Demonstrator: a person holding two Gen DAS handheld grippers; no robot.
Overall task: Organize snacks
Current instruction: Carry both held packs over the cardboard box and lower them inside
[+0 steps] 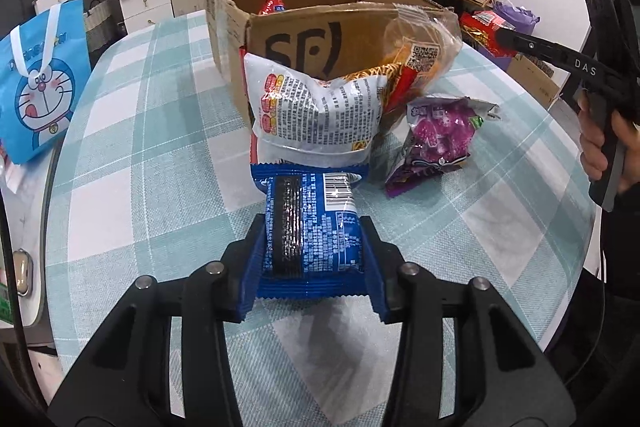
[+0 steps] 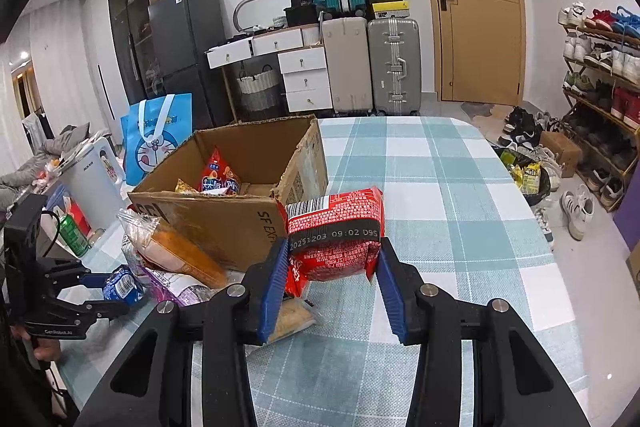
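Snacks in both tongs at once: we have the left gripper (image 1: 314,251) pinching a blue foil packet (image 1: 314,223) by its two long sides, low over the checked tablecloth (image 1: 132,155), and the right gripper (image 2: 334,259) pinching a red packet (image 2: 336,239) lifted just right of the cardboard box (image 2: 236,223). We judge the step in hand to be carrying these two into the box, which already holds a red triangular bag (image 2: 218,175) and a yellow one we cannot read. To do it well we should raise each packet above the box rim before moving across, since the near wall is torn and leaning and a dragged packet could catch it; we should also take the arms in one after the other, because the box mouth looks narrow for both tongs together. The grip on the blue packet sits near its rear seam, so we keep the squeeze gentle but steady. The blue packet is glossy, with a barcode, dense white print and a dark strip along its left edge. The red one is crinkled, printed white, barcode at top, date band across the middle. Loose on the cloth against the box: a white noodle-style bag (image 1: 316,111), a clear bag of orange snacks (image 1: 420,51) and a purple packet (image 1: 436,143).
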